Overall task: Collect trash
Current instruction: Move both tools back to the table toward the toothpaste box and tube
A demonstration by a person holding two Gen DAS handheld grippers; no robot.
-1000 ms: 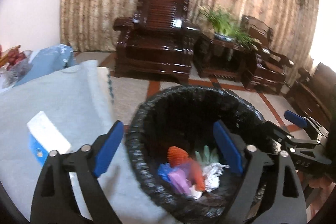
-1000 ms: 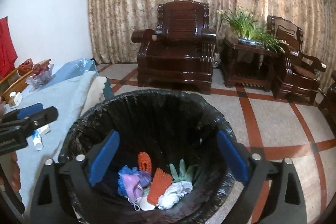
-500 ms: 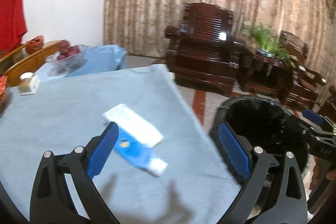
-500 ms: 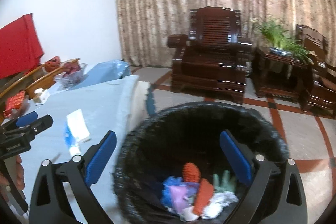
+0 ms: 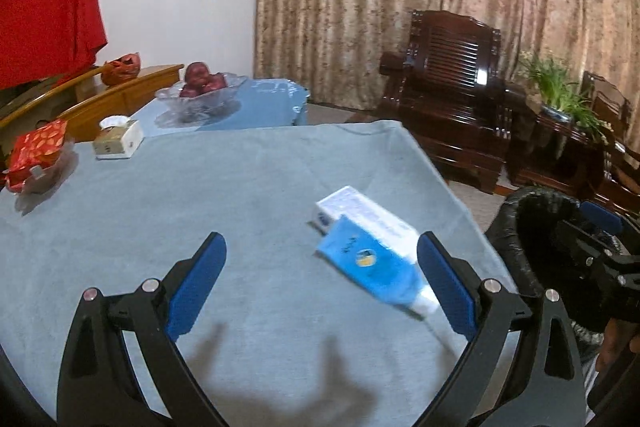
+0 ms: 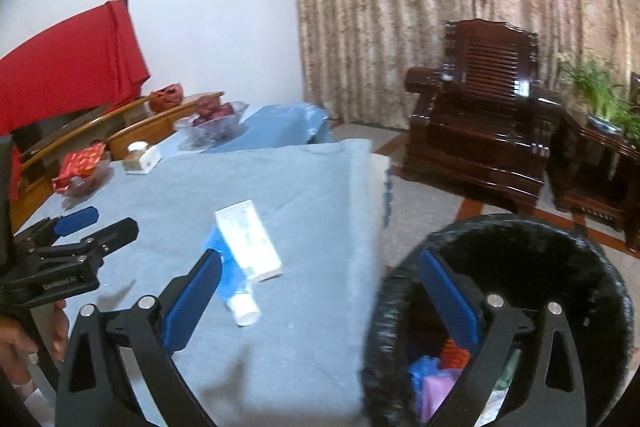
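Note:
A blue and white tube [image 5: 376,271] lies on the grey-blue tablecloth [image 5: 200,203] with a white box [image 5: 360,217] across it; both also show in the right wrist view, tube [image 6: 236,287] and box [image 6: 248,239]. My left gripper [image 5: 320,287] is open and empty above the cloth, the tube near its right finger. My right gripper [image 6: 320,299] is open and empty, straddling the table edge and the black-lined bin [image 6: 520,267]. The bin holds several crumpled scraps [image 6: 436,375].
At the table's far side are a glass fruit bowl [image 5: 200,91], a tissue box [image 5: 118,139] and a red packet on a dish [image 5: 36,155]. Dark wooden armchairs [image 5: 452,95] and a plant [image 5: 560,95] stand on the floor beyond the bin.
Both grippers have swung left from over the bin toward the table. The tube and box now sit near the left gripper's right finger. Both grippers stayed open.

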